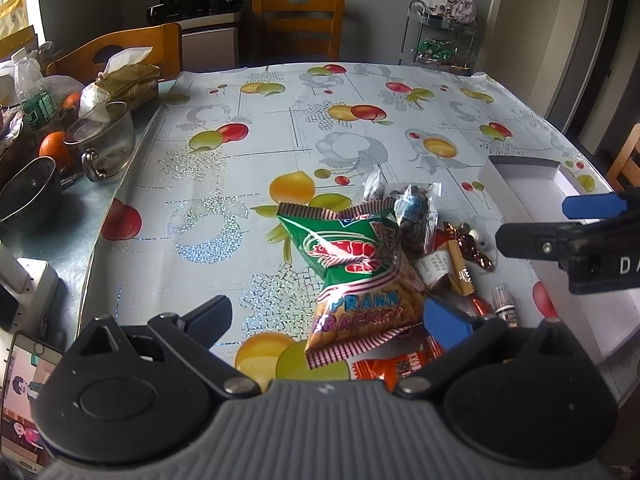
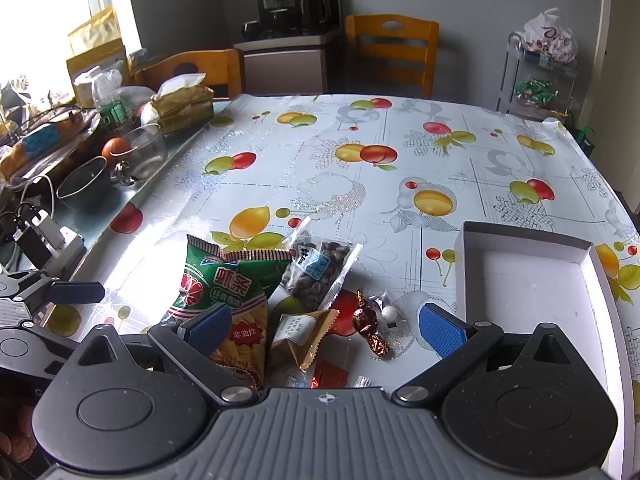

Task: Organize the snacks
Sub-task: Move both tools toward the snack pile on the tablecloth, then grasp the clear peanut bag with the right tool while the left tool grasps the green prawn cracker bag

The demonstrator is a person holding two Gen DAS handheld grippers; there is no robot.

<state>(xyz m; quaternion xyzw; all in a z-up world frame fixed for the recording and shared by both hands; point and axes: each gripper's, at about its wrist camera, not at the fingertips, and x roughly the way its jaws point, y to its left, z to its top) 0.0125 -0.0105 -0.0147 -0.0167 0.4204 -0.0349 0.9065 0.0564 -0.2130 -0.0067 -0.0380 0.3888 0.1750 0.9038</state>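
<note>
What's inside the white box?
Nothing shows inside the shallow white cardboard box: its floor looks bare. The strip just behind its near wall is hidden by the right tongs. The snack pile lies beside it.

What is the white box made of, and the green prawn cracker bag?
The white box looks like matte cardboard: thin folded walls, dull surface, no shine. The prawn cracker bag looks like glossy plastic film: it crinkles, catches light, and has a zigzag sealed edge.
</note>
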